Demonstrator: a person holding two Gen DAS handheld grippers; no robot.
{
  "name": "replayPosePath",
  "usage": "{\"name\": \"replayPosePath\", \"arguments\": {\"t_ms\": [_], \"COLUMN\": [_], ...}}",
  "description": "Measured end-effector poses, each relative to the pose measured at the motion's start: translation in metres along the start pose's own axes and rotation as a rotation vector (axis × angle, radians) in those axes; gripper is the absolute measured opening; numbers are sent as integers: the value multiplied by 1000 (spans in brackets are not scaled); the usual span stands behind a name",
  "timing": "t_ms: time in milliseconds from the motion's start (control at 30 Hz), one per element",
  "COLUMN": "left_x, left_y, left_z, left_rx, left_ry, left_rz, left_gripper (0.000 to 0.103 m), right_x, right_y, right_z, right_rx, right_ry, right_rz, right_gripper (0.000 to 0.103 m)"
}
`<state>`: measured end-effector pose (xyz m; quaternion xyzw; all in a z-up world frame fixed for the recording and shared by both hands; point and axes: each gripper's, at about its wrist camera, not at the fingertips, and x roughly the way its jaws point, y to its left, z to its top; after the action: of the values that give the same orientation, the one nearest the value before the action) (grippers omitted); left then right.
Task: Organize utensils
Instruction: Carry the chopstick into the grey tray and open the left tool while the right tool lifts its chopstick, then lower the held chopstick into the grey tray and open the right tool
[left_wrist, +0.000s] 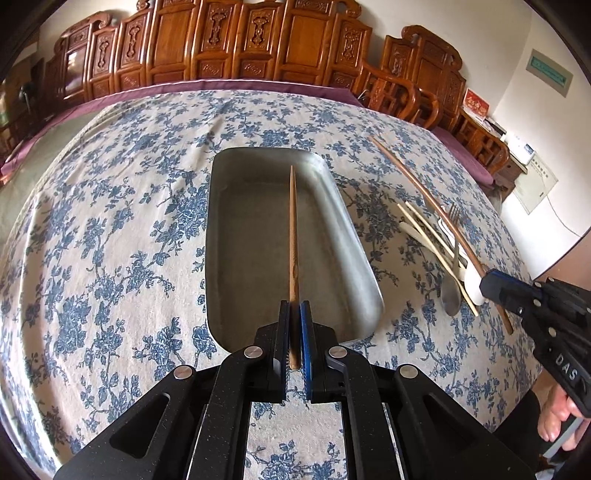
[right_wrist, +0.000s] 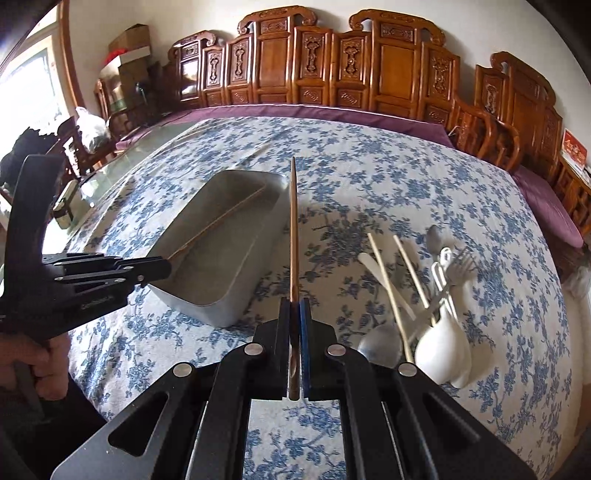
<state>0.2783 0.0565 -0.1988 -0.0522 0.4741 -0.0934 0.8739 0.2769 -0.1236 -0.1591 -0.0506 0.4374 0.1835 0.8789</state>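
My left gripper (left_wrist: 294, 308) is shut on a brown wooden chopstick (left_wrist: 293, 236) that points out over the grey metal tray (left_wrist: 354, 236). The tray (right_wrist: 255, 266) also shows in the right wrist view, with my left gripper (right_wrist: 166, 266) at its near end. My right gripper (right_wrist: 294, 306) is shut on a second brown chopstick (right_wrist: 293, 229), held above the cloth right of the tray. In the left wrist view my right gripper (left_wrist: 487, 284) holds that chopstick (left_wrist: 417, 182) over the utensil pile.
A pile lies right of the tray: pale chopsticks (right_wrist: 388, 280), white spoons (right_wrist: 443, 339), metal spoons (right_wrist: 380, 347) and a fork (right_wrist: 458, 269). The table has a blue floral cloth (left_wrist: 110, 240). Carved wooden chairs (right_wrist: 332, 70) line the far side.
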Motion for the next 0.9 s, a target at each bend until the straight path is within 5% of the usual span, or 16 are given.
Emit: {"name": "replayPosePath", "arguments": {"t_ms": [467,900], "left_x": [3,-16], "left_y": [15,39], "left_z": [15,25], "left_rx": [-49,-92], "left_ry": [-10,-72], "left_rz": [-11,36], "left_gripper": [5,20], "right_x": [27,58], "right_y": [26,48], "right_z": [17,33], "right_rx": [-24,-4], "right_ry": [27,72], "right_rz": [54,107], "right_gripper": [6,6]}}
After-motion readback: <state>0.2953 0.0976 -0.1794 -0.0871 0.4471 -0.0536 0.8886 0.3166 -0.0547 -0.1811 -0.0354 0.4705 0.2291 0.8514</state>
